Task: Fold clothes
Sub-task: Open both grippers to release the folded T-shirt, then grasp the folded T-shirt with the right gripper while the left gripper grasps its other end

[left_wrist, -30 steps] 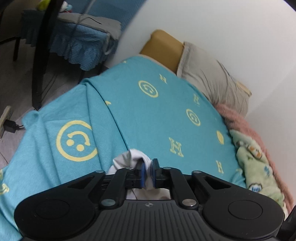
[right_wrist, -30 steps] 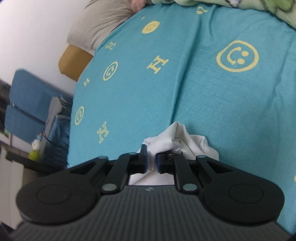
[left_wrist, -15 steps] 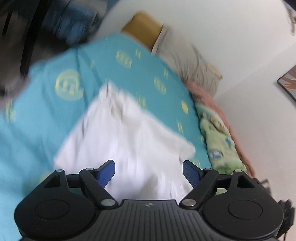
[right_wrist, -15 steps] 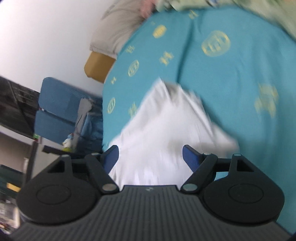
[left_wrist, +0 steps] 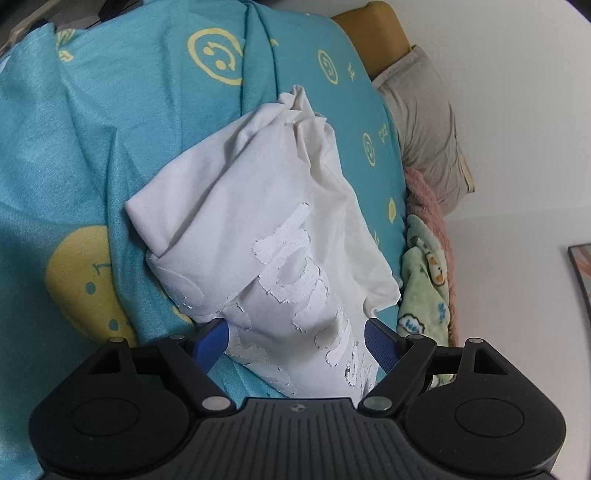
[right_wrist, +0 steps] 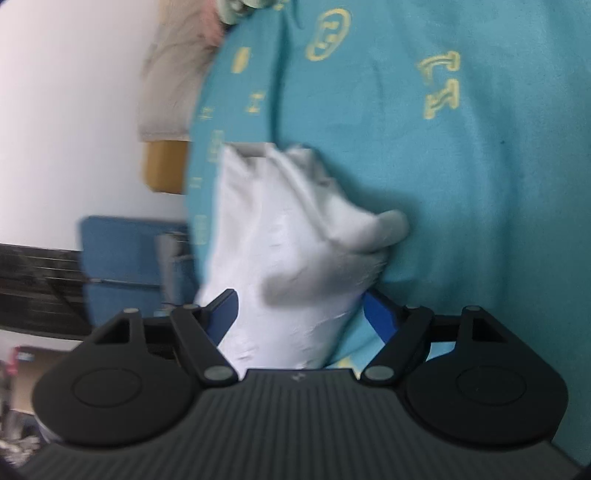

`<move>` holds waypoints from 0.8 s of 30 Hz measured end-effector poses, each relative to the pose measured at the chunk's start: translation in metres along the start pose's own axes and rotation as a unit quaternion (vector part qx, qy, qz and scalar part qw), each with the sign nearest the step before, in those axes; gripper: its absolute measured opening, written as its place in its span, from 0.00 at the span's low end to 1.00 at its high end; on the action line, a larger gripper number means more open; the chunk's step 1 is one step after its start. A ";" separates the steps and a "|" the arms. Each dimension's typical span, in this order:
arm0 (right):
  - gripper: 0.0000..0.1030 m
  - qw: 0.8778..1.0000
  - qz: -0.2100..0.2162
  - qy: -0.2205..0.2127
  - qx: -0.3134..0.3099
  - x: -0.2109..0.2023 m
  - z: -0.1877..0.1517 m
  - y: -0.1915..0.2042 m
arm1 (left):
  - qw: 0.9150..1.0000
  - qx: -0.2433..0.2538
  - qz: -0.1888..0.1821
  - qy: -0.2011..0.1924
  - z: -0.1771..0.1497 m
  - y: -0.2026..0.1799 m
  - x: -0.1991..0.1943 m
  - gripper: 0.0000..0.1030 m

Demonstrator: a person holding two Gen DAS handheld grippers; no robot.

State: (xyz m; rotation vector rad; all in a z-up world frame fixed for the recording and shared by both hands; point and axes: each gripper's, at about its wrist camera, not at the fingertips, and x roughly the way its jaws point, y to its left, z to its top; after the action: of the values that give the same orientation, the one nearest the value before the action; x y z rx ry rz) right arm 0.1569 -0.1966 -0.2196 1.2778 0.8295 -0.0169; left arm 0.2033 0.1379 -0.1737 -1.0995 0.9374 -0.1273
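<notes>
A crumpled white T-shirt (left_wrist: 258, 221) with a cracked white print lies in a loose heap on the teal bedsheet (left_wrist: 74, 147) with yellow smiley faces. My left gripper (left_wrist: 297, 341) is open just above the shirt's near end, its blue pads (left_wrist: 216, 338) wide apart with the cloth between them but not pinched. In the blurred right wrist view the same shirt (right_wrist: 288, 236) lies on the sheet (right_wrist: 480, 184). My right gripper (right_wrist: 301, 312) is open over the shirt; its jaws are closing, the cloth between them, the pads not pressing on it.
A grey pillow (left_wrist: 424, 122) and a mustard cushion (left_wrist: 373, 29) sit at the head of the bed by the white wall. A pink fluffy blanket (left_wrist: 424, 199) and a green patterned blanket (left_wrist: 424, 291) line the wall side. A blue chair (right_wrist: 122, 254) stands beside the bed.
Both grippers were shut on the bunched shirt; they opened and let it go. The shirt dropped and spread on the sheet, and both hands rolled and moved along it.
</notes>
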 end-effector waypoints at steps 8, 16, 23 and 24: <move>0.21 0.998 -0.004 -0.014 -0.064 0.000 -0.002 0.024 | 0.994 0.094 -0.019 0.060 -0.011 -0.026 -0.005 0.81; 0.15 0.995 0.036 -0.018 -0.092 -0.011 0.001 0.052 | 0.978 0.006 -0.149 0.143 -0.033 -0.015 0.032 0.86; 0.13 0.995 0.048 -0.021 -0.081 -0.018 0.005 0.054 | 0.980 -0.101 -0.147 0.091 -0.018 0.019 0.054 0.78; 0.13 0.996 0.050 -0.020 -0.076 -0.020 0.007 0.052 | 0.978 -0.118 -0.152 0.083 -0.016 0.025 0.050 0.77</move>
State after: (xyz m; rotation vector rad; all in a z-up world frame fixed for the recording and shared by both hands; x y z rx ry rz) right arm 0.1694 -0.1935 -0.1645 1.1708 0.7184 0.0980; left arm 0.2147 0.1127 -0.2244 -1.4684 0.9439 -0.3705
